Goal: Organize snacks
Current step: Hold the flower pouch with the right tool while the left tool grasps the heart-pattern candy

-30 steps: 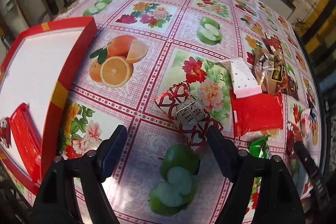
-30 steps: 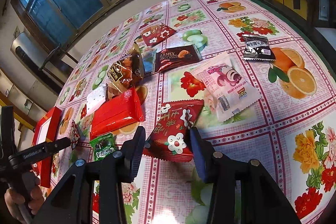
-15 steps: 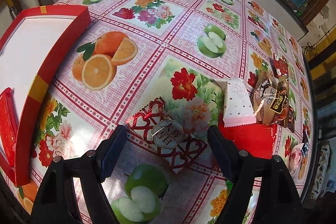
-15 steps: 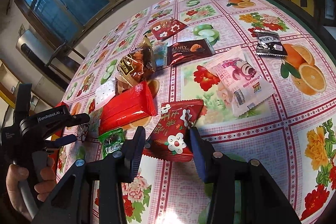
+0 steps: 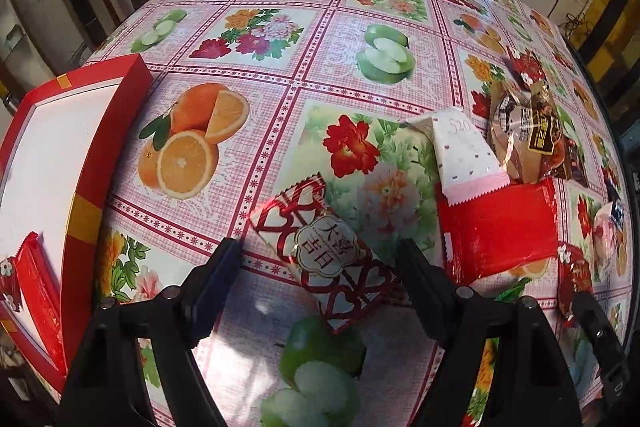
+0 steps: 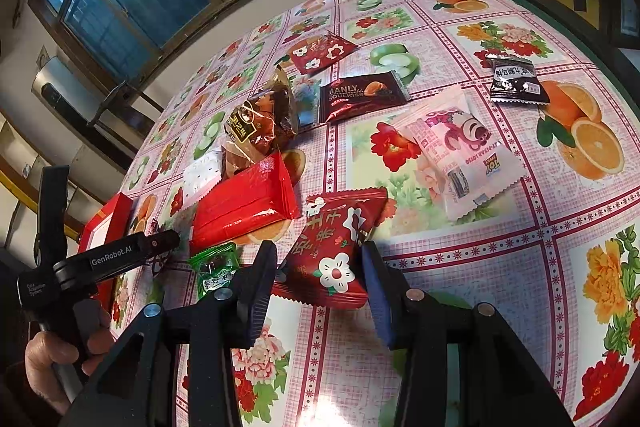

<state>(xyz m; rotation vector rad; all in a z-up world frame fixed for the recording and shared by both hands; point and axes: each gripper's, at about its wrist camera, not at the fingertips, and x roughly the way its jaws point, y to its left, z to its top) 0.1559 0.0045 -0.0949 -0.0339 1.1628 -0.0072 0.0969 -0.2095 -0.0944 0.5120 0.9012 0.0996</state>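
1. The table (image 5: 320, 39) is covered by a fruit-print cloth.
2. The red box (image 5: 108, 155) is seen at its left edge.
3. The left gripper (image 5: 320, 259) is held wide open around the heart-patterned packet (image 5: 332, 251), right of the box.
4. The right gripper (image 6: 320, 267) is spread open astride the red flower packet (image 6: 332, 247), farther right; nothing is gripped.

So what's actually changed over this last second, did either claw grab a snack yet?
Not yet. The left gripper swung right and closed in until the red-and-white heart packet lies between its open fingers. The right gripper stayed open around the red flower packet. No snack moved; the red box is unchanged.
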